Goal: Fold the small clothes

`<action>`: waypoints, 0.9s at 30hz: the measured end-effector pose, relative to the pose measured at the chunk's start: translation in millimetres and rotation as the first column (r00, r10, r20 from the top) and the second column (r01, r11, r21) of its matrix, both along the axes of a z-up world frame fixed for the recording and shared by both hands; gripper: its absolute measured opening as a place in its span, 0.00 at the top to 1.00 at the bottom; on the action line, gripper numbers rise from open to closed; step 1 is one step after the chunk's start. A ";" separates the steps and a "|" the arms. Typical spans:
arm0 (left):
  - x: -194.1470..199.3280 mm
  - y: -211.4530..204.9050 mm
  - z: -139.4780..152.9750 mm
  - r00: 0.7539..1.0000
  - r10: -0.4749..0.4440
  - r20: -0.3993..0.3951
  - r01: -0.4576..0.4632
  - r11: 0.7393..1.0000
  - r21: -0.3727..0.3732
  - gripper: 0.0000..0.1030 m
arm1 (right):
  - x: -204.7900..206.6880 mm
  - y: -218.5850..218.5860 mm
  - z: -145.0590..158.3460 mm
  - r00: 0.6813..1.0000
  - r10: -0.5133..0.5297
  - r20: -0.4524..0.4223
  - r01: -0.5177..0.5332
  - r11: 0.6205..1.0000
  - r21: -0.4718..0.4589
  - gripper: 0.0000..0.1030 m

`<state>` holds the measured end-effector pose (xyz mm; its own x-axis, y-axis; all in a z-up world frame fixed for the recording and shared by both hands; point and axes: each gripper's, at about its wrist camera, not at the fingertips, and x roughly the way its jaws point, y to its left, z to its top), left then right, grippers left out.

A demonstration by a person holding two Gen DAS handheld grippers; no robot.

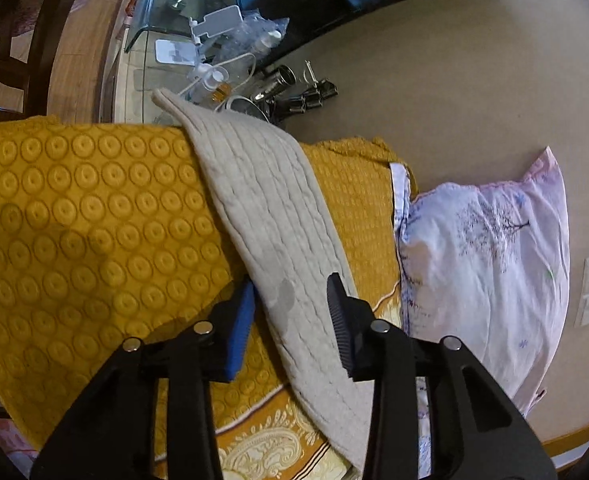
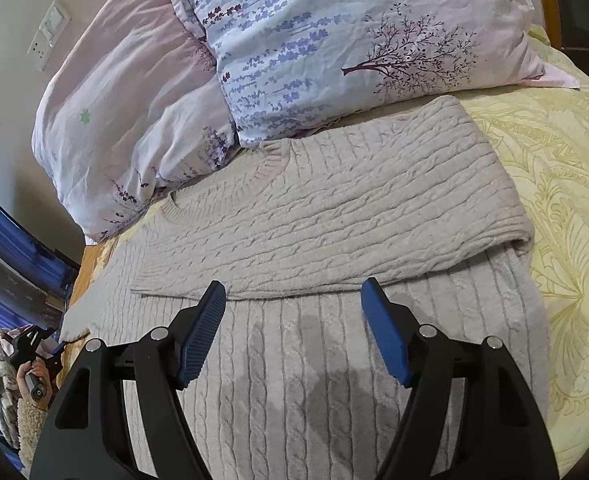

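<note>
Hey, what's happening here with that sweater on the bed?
A person with a handheld gripper in each hand is folding a beige cable-knit sweater laid out on the bed, just below the floral pillows. One part is already folded across the body. The right gripper hovers open over the middle of the knit. The left gripper is open at the bed's edge, its fingers either side of a hanging strip of the sweater, not clamped.
</note>
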<state>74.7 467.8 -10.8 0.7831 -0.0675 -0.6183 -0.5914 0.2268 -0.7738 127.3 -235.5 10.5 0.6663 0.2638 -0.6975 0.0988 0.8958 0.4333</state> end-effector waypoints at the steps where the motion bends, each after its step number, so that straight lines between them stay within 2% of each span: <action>1: -0.3 2.3 -1.4 1.000 0.007 0.005 -0.007 1.000 -0.008 0.70 | -0.1 -0.2 0.0 1.000 0.001 0.000 -0.001 1.000 0.002 0.30; 8: -2.0 7.7 -6.1 0.999 0.031 0.022 -0.030 0.999 -0.030 0.93 | -1.9 -1.6 -0.3 1.000 0.000 0.001 0.000 1.000 0.005 0.30; 13: 0.7 -6.7 21.5 0.995 0.009 0.103 -0.011 1.000 0.016 0.94 | -5.1 -3.8 3.0 1.000 -0.007 0.012 0.007 1.000 0.009 0.29; 16: 9.5 -28.8 46.1 0.981 -0.047 0.186 0.041 0.999 0.034 0.94 | -7.0 -5.7 4.8 1.000 -0.006 0.020 0.006 1.000 0.012 0.28; 19: 24.5 -62.0 72.6 0.953 -0.136 0.270 0.125 0.990 0.061 0.94 | -8.9 -7.9 6.1 1.000 -0.007 0.025 0.007 1.000 0.015 0.28; 22: 41.7 -104.3 94.4 0.904 -0.238 0.354 0.226 0.971 0.075 0.94 | -11.2 -10.6 7.0 1.000 -0.009 0.029 0.009 1.000 0.017 0.28; 27: 73.3 -191.9 118.5 0.794 -0.404 0.455 0.412 0.907 0.087 0.94 | -17.5 -15.2 9.5 0.999 -0.012 0.045 0.012 1.000 0.013 0.28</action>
